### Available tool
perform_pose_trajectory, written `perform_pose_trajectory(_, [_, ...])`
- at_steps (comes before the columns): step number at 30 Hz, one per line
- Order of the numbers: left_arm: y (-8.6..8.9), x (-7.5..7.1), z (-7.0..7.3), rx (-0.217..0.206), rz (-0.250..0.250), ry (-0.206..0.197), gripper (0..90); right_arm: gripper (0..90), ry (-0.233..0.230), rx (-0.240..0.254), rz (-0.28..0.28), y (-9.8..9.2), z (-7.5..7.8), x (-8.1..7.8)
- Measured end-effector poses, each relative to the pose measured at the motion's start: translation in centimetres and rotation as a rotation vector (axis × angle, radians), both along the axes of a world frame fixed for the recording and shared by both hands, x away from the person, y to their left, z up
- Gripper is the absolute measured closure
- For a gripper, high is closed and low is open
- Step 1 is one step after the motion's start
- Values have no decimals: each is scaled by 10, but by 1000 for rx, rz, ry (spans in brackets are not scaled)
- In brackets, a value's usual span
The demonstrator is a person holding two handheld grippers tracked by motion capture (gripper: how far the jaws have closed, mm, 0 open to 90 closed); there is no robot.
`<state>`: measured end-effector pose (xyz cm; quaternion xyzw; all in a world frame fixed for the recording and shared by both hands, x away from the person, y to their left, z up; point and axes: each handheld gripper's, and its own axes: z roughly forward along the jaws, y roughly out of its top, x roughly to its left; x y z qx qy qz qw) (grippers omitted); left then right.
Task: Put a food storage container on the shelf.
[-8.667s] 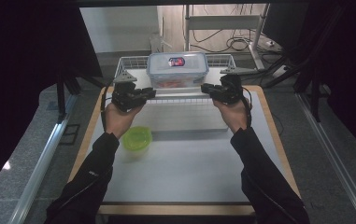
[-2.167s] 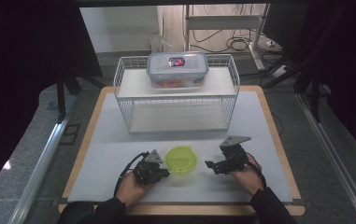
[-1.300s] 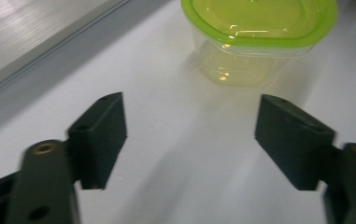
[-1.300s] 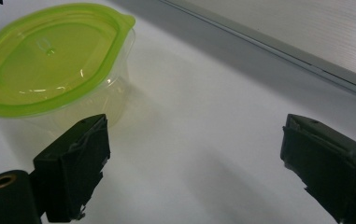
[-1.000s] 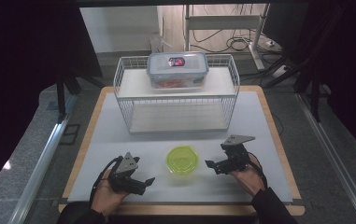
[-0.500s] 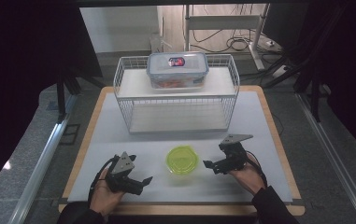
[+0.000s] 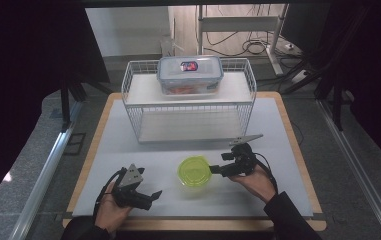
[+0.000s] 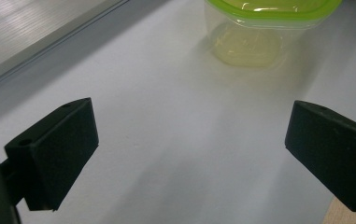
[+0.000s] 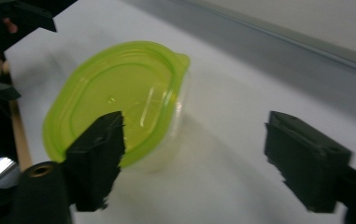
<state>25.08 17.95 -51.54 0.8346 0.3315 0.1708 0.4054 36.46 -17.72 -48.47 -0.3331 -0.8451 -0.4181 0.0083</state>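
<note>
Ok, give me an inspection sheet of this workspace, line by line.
Surface: white mat on a wood-edged table.
Job's things: small clear round plastic container with lime-green lid, upright, lid on.
Clutter: white wire rack; clear rectangular lidded food box on its top shelf.
Grippers: left gripper open, apart from the container; right gripper open beside the lid, jaws just closing, nothing between them.
Cables: black cable trailing from the right gripper; cables on the floor behind.
Surroundings: dark screens at both sides.

container lid [image 7: 194, 170]: lime green | mat [image 7: 128, 150]: white | rack [image 7: 188, 107]: white wire | table edge [image 7: 98, 130]: tan wood
</note>
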Motion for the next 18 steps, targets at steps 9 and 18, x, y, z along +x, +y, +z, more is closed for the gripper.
perform_pose_trajectory(9, [-1,0,-1,3,-5,4,29,459,88,30,41,23,-1,13])
perform_pose_trajectory(18, [-3,0,-2,10,-16,9,32,611,184,76,21,21,-8,24])
